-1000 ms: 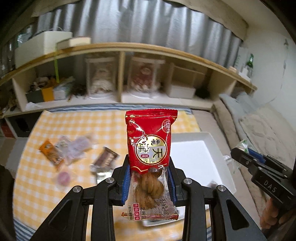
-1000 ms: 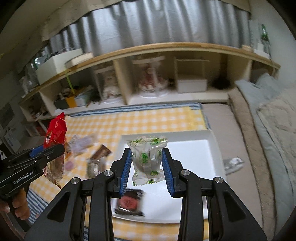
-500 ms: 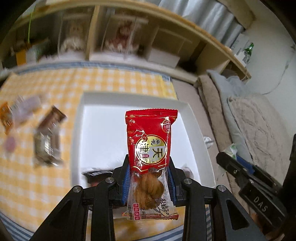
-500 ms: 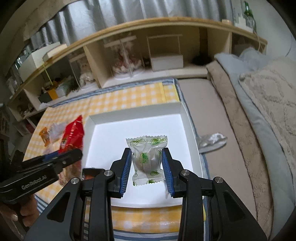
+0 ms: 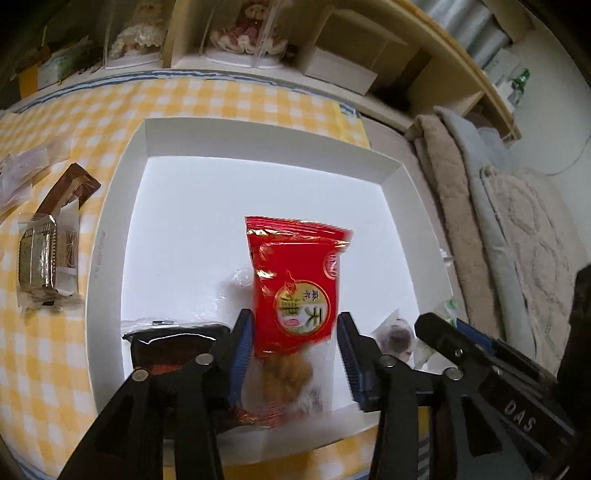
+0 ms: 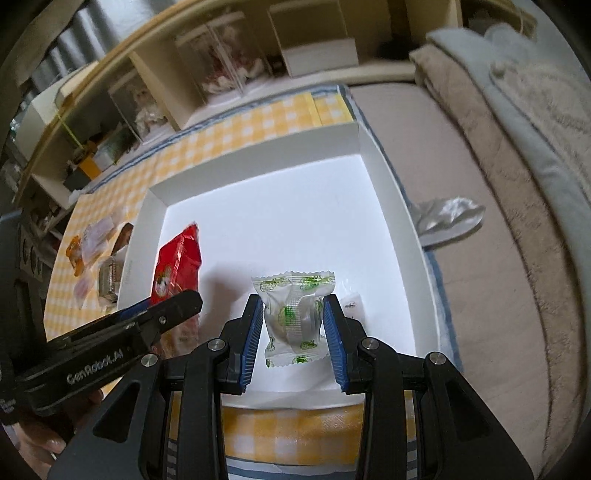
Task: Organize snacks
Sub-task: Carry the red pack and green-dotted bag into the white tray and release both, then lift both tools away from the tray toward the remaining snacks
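A red snack packet (image 5: 295,280) with a clear bottom hangs between the pads of my left gripper (image 5: 293,354), just over the floor of the white tray (image 5: 110,206). The jaws are opening; the packet looks blurred and tilted, and the pads no longer squeeze it. My right gripper (image 6: 293,317) is shut on a white packet with green print (image 6: 293,314), held low over the tray's near right part (image 6: 391,206). In the right wrist view the left gripper (image 6: 184,299) and the red packet (image 6: 179,262) show at the left. A dark packet (image 5: 170,347) lies in the tray's near left corner.
A brown snack bar (image 5: 48,236) and several small wrappers (image 6: 92,240) lie on the yellow checked cloth left of the tray. A silver wrapper (image 6: 447,218) lies on the mat to the right. Shelves with dolls (image 5: 243,33) stand behind, blankets (image 5: 517,206) at the right.
Both grippers came down over the tray. The left jaws have widened, and the red packet has slipped lower and tilted between them. The right grip on the green-printed packet is unchanged.
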`<state>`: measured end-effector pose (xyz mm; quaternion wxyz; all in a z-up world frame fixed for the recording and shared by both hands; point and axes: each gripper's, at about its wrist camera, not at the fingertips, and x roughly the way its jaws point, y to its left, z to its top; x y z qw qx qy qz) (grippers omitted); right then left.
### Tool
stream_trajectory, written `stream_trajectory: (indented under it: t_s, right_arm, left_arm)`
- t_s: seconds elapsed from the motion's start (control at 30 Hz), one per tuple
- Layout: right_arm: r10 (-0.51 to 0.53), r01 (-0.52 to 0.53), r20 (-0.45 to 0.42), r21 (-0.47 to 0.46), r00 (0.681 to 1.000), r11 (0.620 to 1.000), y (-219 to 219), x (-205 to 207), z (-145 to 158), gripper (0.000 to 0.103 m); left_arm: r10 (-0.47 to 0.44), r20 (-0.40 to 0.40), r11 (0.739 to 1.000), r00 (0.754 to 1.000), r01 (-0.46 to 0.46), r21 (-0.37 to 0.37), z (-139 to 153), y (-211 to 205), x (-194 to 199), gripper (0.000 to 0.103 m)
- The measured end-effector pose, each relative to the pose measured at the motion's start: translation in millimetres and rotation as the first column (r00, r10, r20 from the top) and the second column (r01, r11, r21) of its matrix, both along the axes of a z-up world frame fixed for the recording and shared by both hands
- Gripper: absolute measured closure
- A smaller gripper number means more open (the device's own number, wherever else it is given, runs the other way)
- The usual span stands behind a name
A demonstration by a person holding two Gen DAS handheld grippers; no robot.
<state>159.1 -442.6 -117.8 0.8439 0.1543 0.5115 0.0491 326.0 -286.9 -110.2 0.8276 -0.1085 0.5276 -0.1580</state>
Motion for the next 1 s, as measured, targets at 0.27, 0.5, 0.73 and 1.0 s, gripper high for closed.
stream_trajectory:
  t_s: [0.27,0.5,0.73,1.0]
  right_arm:
    - [-0.004,0.004,-0.012,0.025,1.000,1.000,2.7,5.3,-5.1,0.066]
    - [0.009,-0.009,0.001,-0.007,1.000,1.000,6.4,-5.3,-1.2,0.039]
    - [-0.004,0.005,0.016,-0.028,1.000,1.000,2.9,-18.1,4.5,0.012]
    - [-0.033,0.036,0.041,-0.075,0.999,0.997,-1.7,-28.9,15.9,0.000]
  left_arm:
    - [-0.043,0.054,0.997,0.998,0.039,0.062,-7.3,6.1,13.2,0.037]
    - [-0.078,0.085,0.989,0.993,0.066,0.135,-12.3,17.1,13.4,0.019]
    - [-0.077,0.100,0.985,0.992,0.060,0.162,-4.1,21.8,6.9,0.000]
    - [-0.068,0.135,0.982,0.988,0.042,0.185,17.0,26.5,-17.5,0.000]
